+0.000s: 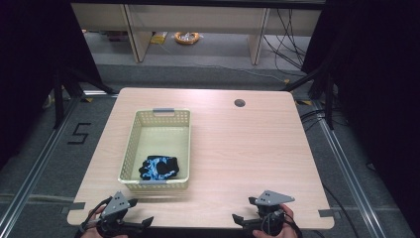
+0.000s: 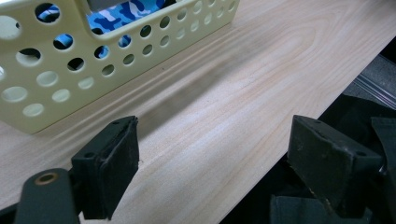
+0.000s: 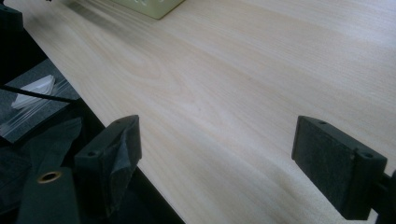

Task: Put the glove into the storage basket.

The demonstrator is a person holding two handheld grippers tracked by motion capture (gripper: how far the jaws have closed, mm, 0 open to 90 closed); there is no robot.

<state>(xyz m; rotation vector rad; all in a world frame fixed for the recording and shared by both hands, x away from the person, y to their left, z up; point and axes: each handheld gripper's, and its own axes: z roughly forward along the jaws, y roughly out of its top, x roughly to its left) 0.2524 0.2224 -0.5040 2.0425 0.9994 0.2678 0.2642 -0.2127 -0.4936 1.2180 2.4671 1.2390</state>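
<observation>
1. The desk [image 1: 247,148] is a pale wood top with a small round dark hole [image 1: 239,103] near its far edge; grey floor and black curtains surround it
2. A pale yellow basket [image 1: 130,148] with round holes in its walls sits on the left half of the desk, its long side running away from the person; in the left gripper view its perforated wall [image 2: 70,79] rises just beyond the left claw's jaws
3. Inside the basket, at the near end, lies a bundle of cloth [image 1: 158,167] in blue camouflage and black; it touches the basket floor and shows through the wall holes in the left gripper view [image 2: 122,15]
4. The left claw [image 1: 142,223] hangs at the near left edge of the desk, just in front of the basket; its jaws stand wide apart, released, with nothing between them but bare wood [image 2: 212,161]
5. The right claw [image 1: 243,220] sits at the near right edge, well apart from the basket; its jaws are also spread wide and grasp nothing, hovering over bare desk [image 3: 217,154]
</observation>
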